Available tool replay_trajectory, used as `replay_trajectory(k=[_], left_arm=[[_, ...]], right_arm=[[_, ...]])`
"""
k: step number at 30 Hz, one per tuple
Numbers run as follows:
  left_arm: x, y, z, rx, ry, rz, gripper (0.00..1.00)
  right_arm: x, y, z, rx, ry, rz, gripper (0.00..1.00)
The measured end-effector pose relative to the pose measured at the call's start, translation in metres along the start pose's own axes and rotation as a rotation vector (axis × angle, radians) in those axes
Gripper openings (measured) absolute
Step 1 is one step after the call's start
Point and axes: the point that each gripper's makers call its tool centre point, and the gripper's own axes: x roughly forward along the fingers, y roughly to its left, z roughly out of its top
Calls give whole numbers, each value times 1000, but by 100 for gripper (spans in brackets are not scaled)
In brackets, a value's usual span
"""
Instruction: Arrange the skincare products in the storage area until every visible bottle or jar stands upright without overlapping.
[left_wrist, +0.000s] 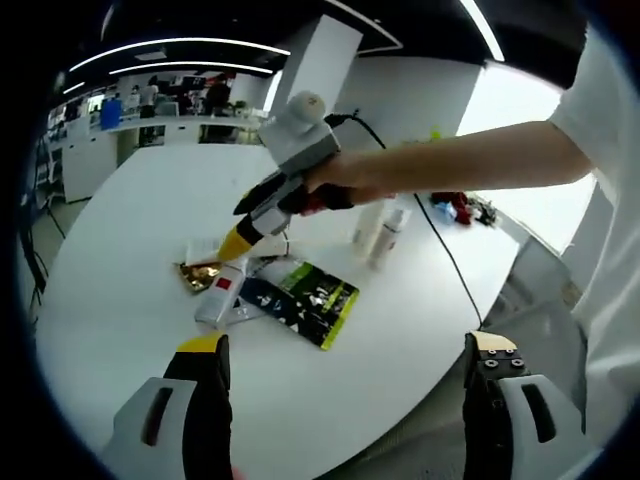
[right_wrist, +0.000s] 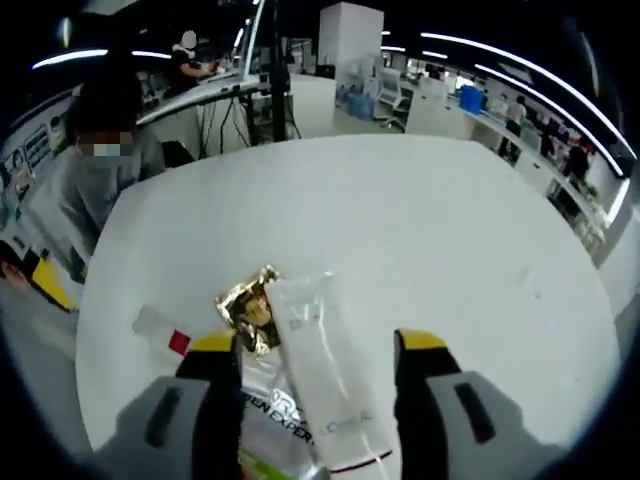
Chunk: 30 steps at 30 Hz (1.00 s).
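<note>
Right gripper over a lying white tube
Jaws spread astride it, beside a gold sachet; left gripper spread, empty

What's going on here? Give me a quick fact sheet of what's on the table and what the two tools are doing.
surface: round white table
lying flat: white tube, gold packet, green-black pack, small white-red tube
standing: two white bottles at the far side
right gripper: held by a hand, lowered over the pile; white tube lies between its open fingers, not yet squeezed
left gripper: open, hovering back from the pile, holding nothing
state: pile overlapping, not yet stood up
</note>
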Motion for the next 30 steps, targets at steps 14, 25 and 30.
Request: replay_trajectory(k=[14, 25, 30], left_arm=[[0, 1, -2, -3, 8, 3, 95], [0, 2, -4, -1, 16, 3, 95], [0, 2, -3, 0, 15, 1, 94]], right_arm=[[22, 5, -13, -6, 156, 83, 41], [18, -2, -6, -60, 149, 61, 34], [10, -6, 2, -60, 113, 48, 33]])
